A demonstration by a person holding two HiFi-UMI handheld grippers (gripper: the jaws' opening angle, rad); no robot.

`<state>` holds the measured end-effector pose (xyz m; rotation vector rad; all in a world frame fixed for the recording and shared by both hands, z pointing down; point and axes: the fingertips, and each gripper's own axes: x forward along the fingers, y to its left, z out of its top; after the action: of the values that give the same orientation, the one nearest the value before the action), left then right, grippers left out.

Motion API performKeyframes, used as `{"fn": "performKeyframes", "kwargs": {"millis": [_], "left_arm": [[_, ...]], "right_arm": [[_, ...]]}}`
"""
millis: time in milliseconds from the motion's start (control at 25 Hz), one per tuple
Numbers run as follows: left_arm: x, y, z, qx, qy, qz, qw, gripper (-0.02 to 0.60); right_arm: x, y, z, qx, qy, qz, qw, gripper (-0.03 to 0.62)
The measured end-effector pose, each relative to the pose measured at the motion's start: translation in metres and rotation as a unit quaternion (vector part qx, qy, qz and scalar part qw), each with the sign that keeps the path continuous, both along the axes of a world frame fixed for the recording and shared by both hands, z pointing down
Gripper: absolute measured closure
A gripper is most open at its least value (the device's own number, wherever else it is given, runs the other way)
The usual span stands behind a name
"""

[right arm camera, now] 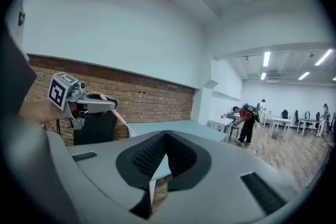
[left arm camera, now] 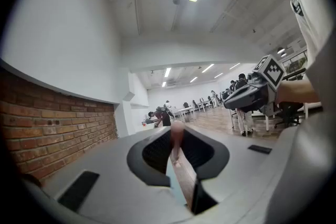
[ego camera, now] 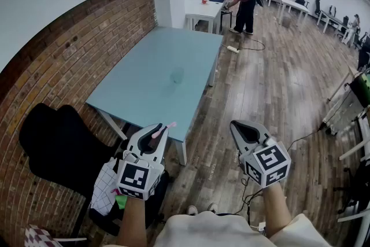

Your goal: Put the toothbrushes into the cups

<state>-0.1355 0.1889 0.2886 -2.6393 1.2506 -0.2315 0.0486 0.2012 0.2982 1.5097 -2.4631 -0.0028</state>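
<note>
1. Left tool [ego camera: 157,135]: clamped on a pink toothbrush [ego camera: 163,129], with one end projecting past the jaw tips toward the desk. Confirmed in the left gripper view: pink shaft pinched between the pads, held roughly level.
2. Right tool [ego camera: 243,130]: jaws fully together, nothing between them. Carried empty, level with the left tool and well apart from it.
3. Desk [ego camera: 144,89]: pale blue, set along the brick wall [ego camera: 69,61], ahead of both tools and not yet reached.
4. Near the middle of the desk: a faint translucent shape [ego camera: 177,74], judged to be a cup. Too small to confirm. No second cup discernible.
5. Progress, as a judgement: early. One toothbrush picked up and in hand, well short of the cup. Nothing seen standing in the cup. No further toothbrushes visible on the desk or elsewhere.
6. Remaining for this toothbrush: close the distance to the desk, bring it upright over the cup mouth, lower it in, release.
7. Remaining overall: repeat for any other toothbrushes and cups, locations not shown.
8. Markings: black-and-white square marker patterns on the cube of each tool only. No brand, label or readable writing on the toothbrush, the desk or the cup-like shape.
</note>
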Motion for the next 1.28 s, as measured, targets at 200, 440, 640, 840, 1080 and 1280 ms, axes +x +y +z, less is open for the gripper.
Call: {"fn": "performKeyframes", "kwargs": {"millis": [200,440,640,840,1080,1280], "left_arm": [[0.022,-0.004,0.001,-0.003,-0.006,0.001,1.0000,0.517],[0.049,-0.010,0.008,-0.010,-0.015,-0.011,0.9998,0.517],[0.071,-0.010,0.017,-0.017,-0.018,-0.023,0.9994,0.517],[0.087,-0.019,0.017,-0.013,-0.016,-0.035,0.9992,0.517],[0.104,-0.041,0.023,-0.015,-0.023,-0.035,0.9990,0.517],[0.104,-0.079,0.031,-0.017,-0.026,-0.037,0.9988,0.517]], "right_arm": [[0.025,-0.004,0.002,-0.001,-0.020,0.007,1.000,0.585],[0.049,-0.014,0.014,0.000,-0.004,0.000,1.000,0.584],[0.073,-0.018,0.023,-0.002,-0.009,-0.013,1.000,0.583],[0.084,-0.035,0.018,0.005,-0.004,-0.028,1.000,0.583],[0.096,-0.056,0.025,0.003,-0.006,-0.034,0.999,0.583],[0.103,-0.088,0.035,-0.004,0.000,-0.032,0.999,0.583]]}}
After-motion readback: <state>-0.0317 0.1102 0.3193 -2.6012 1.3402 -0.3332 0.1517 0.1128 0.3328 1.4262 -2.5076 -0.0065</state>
